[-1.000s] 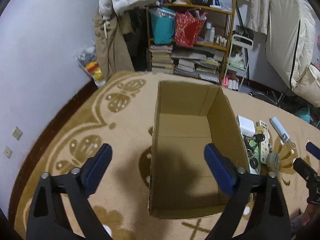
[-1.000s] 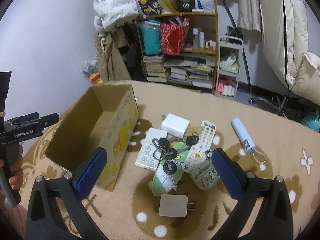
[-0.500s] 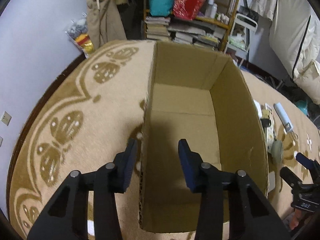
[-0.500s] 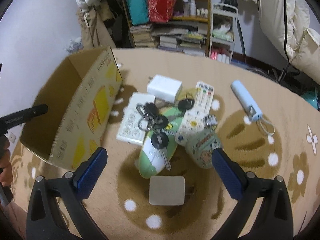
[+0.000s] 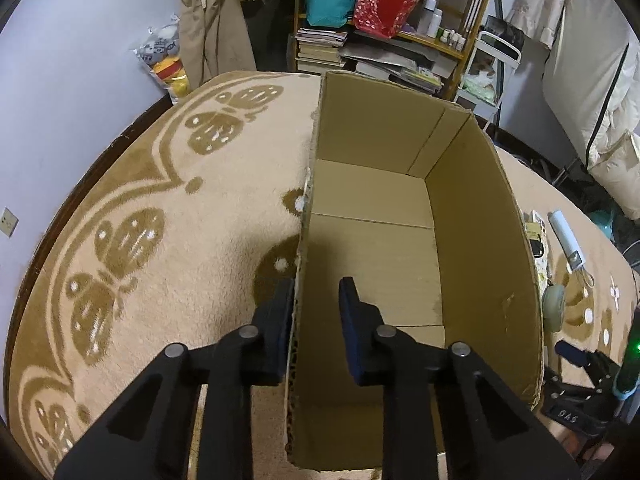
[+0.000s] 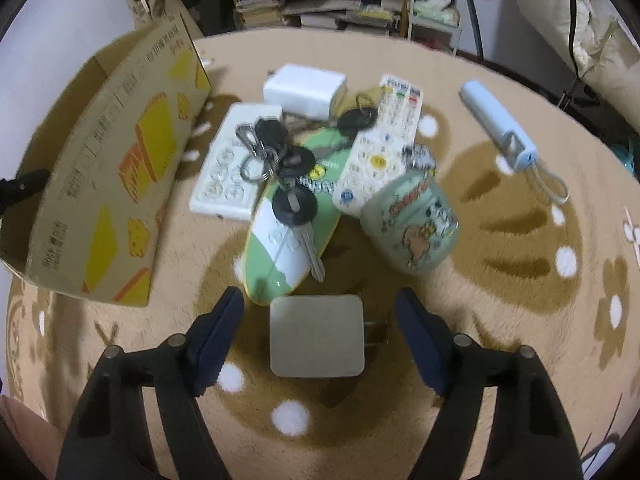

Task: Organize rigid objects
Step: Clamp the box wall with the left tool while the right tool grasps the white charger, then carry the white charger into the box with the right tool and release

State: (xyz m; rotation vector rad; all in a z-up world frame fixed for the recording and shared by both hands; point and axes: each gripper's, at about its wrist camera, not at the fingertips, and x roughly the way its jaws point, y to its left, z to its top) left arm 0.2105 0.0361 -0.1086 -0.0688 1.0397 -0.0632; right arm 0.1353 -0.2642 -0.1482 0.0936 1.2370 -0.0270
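An open cardboard box (image 5: 480,240) lies on the rug, with nothing inside that I can see. My left gripper (image 5: 316,284) straddles the box's near left wall (image 5: 298,320). Its jaws are closing: the outer pad is against the wall, the inner pad still a gap away. My right gripper (image 6: 319,294) points down over a flat grey-white charger plug (image 6: 316,336). Its jaws are closing too, with the plug between them and clear space on both sides. Beyond lie keys (image 6: 276,164), a green-white case (image 6: 280,256), a white remote (image 6: 382,156) and a cartoon pouch (image 6: 416,228).
A white power strip (image 6: 234,160), a white adapter block (image 6: 304,90) and a light blue power bank (image 6: 498,132) also lie on the tan patterned rug (image 6: 520,280). The box (image 6: 112,176) stands left of the pile. Shelves of books (image 5: 360,52) line the far wall.
The left gripper came down over the box's left wall and its jaws narrowed from wide open. The right gripper sank toward the charger plug and its jaws began narrowing.
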